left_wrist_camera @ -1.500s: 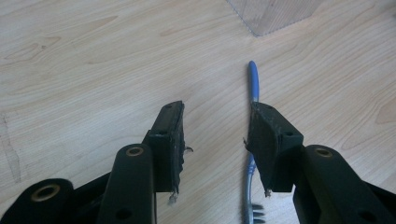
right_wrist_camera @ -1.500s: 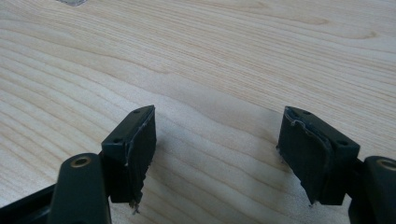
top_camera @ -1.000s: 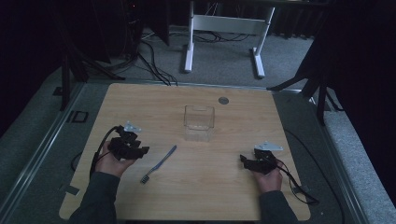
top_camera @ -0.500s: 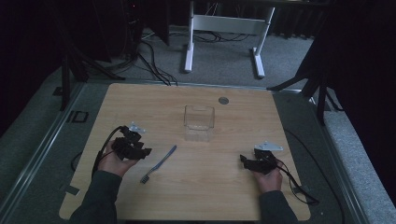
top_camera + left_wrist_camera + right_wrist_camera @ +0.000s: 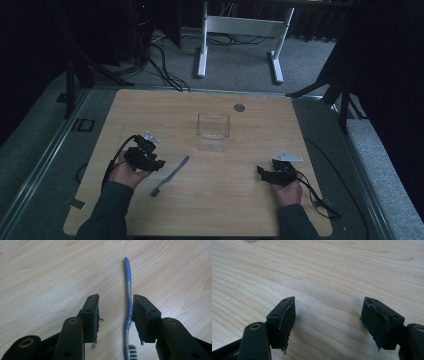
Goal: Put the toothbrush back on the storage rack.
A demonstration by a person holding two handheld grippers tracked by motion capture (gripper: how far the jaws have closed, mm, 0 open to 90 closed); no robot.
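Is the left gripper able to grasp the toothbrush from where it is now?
Probably yes. The left gripper is open, and the toothbrush lies flat on the table between its jaws, close to one of them, with nothing in the way.

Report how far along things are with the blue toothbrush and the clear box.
Done: nothing visibly; the clear plastic box looks empty. In hand: the open left gripper straddles the blue toothbrush, lying flat on the wooden table, not gripped. Left: grasping, presumably boxing it. The right gripper is open.
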